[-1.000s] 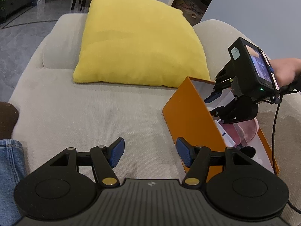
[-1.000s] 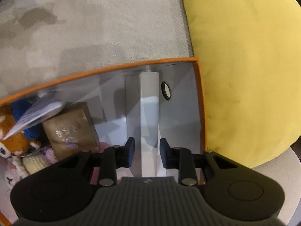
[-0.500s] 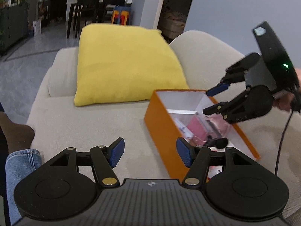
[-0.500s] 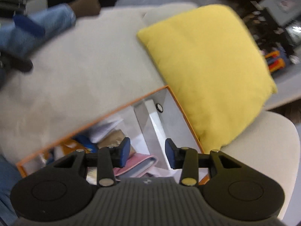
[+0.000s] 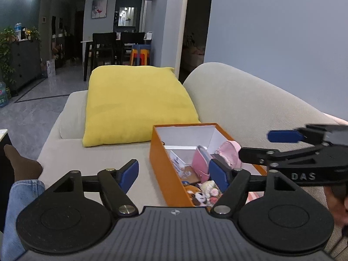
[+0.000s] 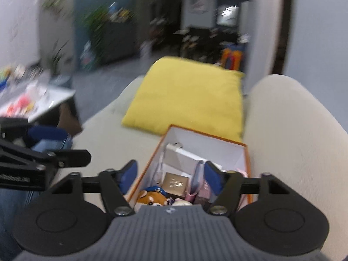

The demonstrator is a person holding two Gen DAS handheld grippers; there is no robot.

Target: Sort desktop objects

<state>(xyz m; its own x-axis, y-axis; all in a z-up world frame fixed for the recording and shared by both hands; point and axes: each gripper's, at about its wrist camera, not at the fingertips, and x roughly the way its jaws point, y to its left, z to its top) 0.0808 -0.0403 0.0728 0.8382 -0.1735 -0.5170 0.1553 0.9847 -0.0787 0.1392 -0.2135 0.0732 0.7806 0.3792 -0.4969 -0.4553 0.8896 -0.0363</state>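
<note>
Two grippers hang above a beige sofa [image 5: 97,158], and both have just been opening with nothing between their fingers. On the left gripper [image 5: 174,174] the blue-padded fingers [image 5: 130,173] stand spread wide, empty, over the sofa seat and the near left wall of an orange box [image 5: 167,174]. On the right gripper [image 6: 170,175] the fingers [image 6: 212,177] are likewise spread and empty, raised clear over the near end of that box [image 6: 150,167].

The box sits open on the seat, just beside the backrest on its right. Inside lie a pink pouch [image 5: 201,163], a pink cap [image 5: 230,154], a small gold box [image 6: 175,183], a plush dog [image 6: 152,199] at the near end, and a long white carton [image 6: 187,152] at the far end. A yellow cushion [image 5: 134,106] lies just beyond the box. A jeans-clad leg [image 5: 17,206] shows at the near left.
</note>
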